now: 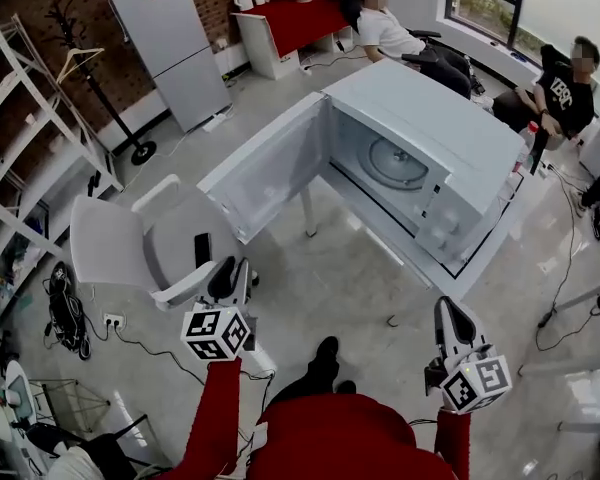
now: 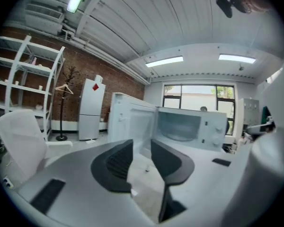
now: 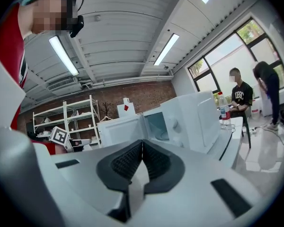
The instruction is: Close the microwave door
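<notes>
A white desk (image 1: 460,280) fills the centre-right of the head view, and on it stands the boxy white microwave (image 1: 435,143), its cavity and glass turntable exposed. The flat white microwave door (image 1: 270,168) hangs wide open, swung out toward the left of the frame from a hinge at the cavity's left edge, with its free edge just above a white plastic chair (image 1: 110,243) at the left. Both claws sit low in the frame, well short of the door. The left claw (image 1: 232,273) is released, its dark pads apart with nothing between them, and the door shows beyond it in its own view. The right claw (image 1: 450,313) at lower right is clenched on nothing, pad against pad. The left claw looks the better placed. It would do well to reach around the door's free edge, set a pad on the outer face far from the hinge, and sweep the door rightward in its arc until it latches.
</notes>
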`<action>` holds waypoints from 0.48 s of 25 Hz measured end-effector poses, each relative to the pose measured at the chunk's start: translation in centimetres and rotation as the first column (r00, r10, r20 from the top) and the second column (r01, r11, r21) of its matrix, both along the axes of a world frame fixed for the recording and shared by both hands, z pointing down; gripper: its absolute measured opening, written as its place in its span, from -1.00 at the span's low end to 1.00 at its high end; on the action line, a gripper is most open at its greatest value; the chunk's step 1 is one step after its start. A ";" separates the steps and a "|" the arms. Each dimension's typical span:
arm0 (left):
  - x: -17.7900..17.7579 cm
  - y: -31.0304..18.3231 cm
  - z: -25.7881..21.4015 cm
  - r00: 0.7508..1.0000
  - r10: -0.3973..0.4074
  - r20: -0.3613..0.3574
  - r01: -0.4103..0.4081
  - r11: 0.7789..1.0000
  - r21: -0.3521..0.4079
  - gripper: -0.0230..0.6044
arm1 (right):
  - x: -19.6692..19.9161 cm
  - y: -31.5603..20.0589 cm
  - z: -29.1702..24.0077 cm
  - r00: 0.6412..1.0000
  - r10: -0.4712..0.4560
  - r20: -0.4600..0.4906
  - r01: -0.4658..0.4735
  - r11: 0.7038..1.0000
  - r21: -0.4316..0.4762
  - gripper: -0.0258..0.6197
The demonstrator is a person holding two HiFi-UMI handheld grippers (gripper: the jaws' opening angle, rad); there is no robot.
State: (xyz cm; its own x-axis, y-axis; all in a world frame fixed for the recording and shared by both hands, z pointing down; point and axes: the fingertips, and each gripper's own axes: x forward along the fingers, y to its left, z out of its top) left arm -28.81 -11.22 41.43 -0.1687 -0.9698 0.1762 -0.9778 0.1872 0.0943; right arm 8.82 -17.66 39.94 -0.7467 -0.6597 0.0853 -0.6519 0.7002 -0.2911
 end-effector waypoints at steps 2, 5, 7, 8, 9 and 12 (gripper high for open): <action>-4.9 -0.5 -0.4 0.998 -0.070 0.003 0.070 0.998 -0.006 -0.35 | 0.5 -0.9 -0.4 1.000 0.018 -0.006 -0.018 1.000 -0.003 -0.89; -9.4 -2.1 0.5 0.999 -0.050 -0.012 0.049 0.998 -0.045 -0.09 | 1.4 -2.3 0.1 0.998 0.057 -0.023 -0.058 0.998 -0.024 -0.89; -9.9 -3.8 1.2 0.998 0.042 -0.041 -0.044 0.997 -0.059 -0.07 | 1.8 -3.3 0.6 0.996 0.088 -0.026 -0.089 0.995 -0.040 -0.89; -9.7 -4.4 1.4 0.994 0.092 -0.060 -0.096 0.994 -0.058 -0.07 | 1.9 -3.7 0.8 0.995 0.101 -0.027 -0.102 0.994 -0.048 -0.89; -9.4 -4.9 1.5 0.988 0.135 -0.079 -0.140 0.989 -0.054 -0.07 | 2.0 -4.0 0.9 0.993 0.110 -0.030 -0.111 0.992 -0.054 -0.89; -8.7 -5.5 1.5 0.970 0.222 -0.102 -0.229 0.972 -0.058 -0.07 | 2.2 -4.8 1.0 0.991 0.127 -0.045 -0.129 0.989 -0.065 -0.89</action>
State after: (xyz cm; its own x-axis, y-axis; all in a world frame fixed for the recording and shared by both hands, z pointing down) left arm -37.52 -16.69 42.96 0.0737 -0.9658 0.2485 -0.9828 -0.0281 0.1823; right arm 10.98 -22.44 40.96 -0.6515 -0.7411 0.1618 -0.7471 0.5898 -0.3067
